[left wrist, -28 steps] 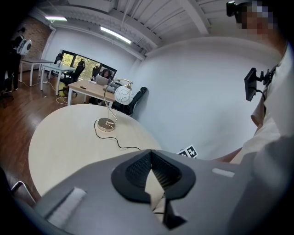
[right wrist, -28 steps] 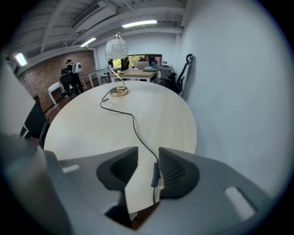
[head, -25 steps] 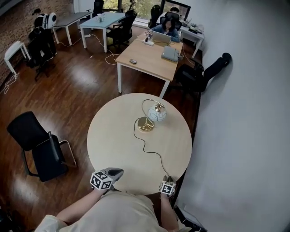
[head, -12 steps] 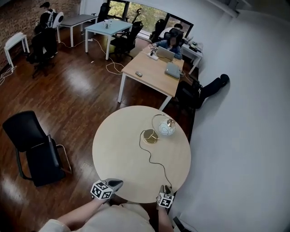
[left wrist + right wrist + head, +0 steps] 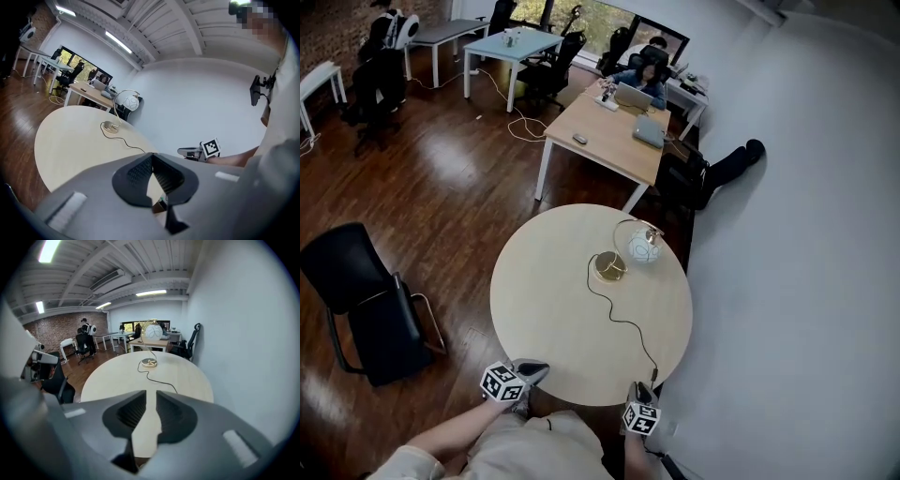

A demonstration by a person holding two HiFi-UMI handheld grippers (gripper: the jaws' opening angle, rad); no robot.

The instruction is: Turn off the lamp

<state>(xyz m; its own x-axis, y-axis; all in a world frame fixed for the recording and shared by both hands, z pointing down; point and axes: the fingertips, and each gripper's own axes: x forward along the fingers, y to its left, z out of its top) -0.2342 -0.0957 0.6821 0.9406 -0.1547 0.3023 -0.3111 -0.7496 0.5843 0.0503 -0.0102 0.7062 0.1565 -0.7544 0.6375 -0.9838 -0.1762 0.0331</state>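
The left tongs (image 5: 152, 157) have their tips pressed together with nothing between them. A wedge of pale surface shows through the gap below the tips. The right tongs (image 5: 151, 397) stand a narrow slit apart, also empty, with the surface showing through the slit.

In the head view the left tongs (image 5: 534, 369) reach just over the near rim of the round surface (image 5: 544, 300). The right tongs (image 5: 640, 392) sit at its near right edge, close to the white wall. Both forearms are cut off at the bottom of that view. The right tongs' marker cube (image 5: 211, 149) also shows in the left gripper view.

There is one lamp (image 5: 643, 246), on the far right part of the surface and well apart from both tongs. It has a white globe hung from a thin arched stem over a round gold base (image 5: 609, 266). One black cord (image 5: 623, 322) snakes from the base towards the near right edge, where its end drops out of sight. No switch can be made out, and it is hard to tell whether the globe glows.

One black chair (image 5: 356, 300) stands left of the surface. Beyond it are a wooden desk (image 5: 600, 131) and one seated person (image 5: 642, 70), who is small and partly hidden.
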